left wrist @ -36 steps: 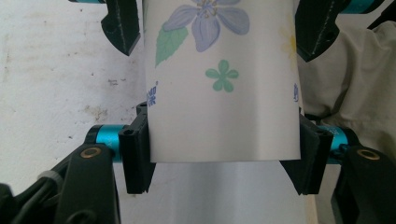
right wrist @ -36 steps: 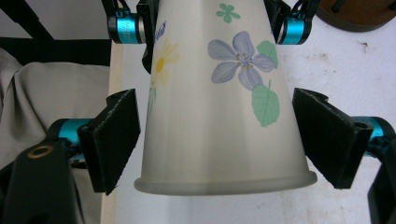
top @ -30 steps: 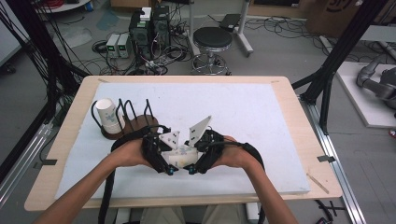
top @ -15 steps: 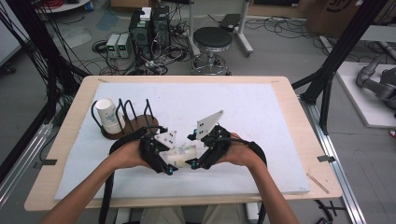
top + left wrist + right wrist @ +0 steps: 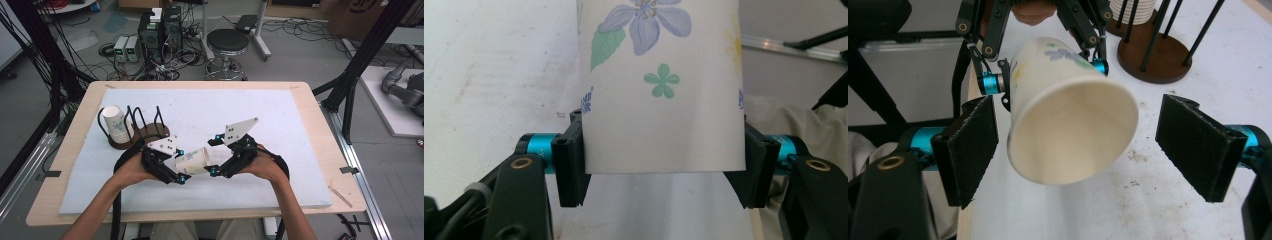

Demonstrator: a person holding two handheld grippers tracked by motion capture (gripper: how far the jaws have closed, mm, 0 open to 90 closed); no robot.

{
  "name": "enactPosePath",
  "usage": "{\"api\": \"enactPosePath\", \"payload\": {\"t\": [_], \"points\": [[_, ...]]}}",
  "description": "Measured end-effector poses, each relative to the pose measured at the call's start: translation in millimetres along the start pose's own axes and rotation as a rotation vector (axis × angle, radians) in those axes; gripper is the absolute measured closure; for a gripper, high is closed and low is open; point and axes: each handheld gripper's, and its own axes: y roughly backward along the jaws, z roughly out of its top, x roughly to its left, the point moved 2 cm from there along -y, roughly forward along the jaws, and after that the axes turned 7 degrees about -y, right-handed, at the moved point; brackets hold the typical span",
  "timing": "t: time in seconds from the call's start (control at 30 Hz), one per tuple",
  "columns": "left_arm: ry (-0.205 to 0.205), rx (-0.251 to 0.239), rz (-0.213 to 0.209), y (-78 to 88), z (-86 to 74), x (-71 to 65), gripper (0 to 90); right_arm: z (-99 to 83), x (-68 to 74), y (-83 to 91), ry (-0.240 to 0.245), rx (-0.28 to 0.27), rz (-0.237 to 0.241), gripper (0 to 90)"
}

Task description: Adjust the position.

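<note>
Now, held cup: the flowered paper cup [image 5: 193, 161] lies on its side above the surface [image 5: 280, 120].
Left hand-held gripper [image 5: 663, 172]: pinching the cup's base end.
Right hand-held gripper [image 5: 1083, 150]: spread, jaws flanking the open rim without touching.
Change: the right one has tilted up and drawn back from the left.
Meaning: likely a handover, then the rack [image 5: 145, 131] beside the stacked cups [image 5: 116, 122].

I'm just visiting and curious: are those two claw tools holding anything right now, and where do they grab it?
The left gripper clamps a flowered paper cup by its narrow base end. The right gripper stands open around the cup's rim, gripping nothing.
</note>
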Motion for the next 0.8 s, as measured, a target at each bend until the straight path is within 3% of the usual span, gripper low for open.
{"api": "enactPosePath", "payload": {"t": [0.33,0.6,0.8], "points": [[0.011,-0.065,0.020,1.4,-3.3,1.2,36.3,-11.2,-1.3,3.0,-0.035,-0.084,0.016,17.7],[0.046,-0.193,0.012,2.3,-9.4,-0.2,36.3,-19.4,-1.6,6.0,-0.065,-0.144,0.027,17.7],[0.042,-0.245,0.008,4.8,-10.1,-1.1,36.3,-25.5,-4.1,4.1,-0.088,-0.193,0.045,17.7]]}}
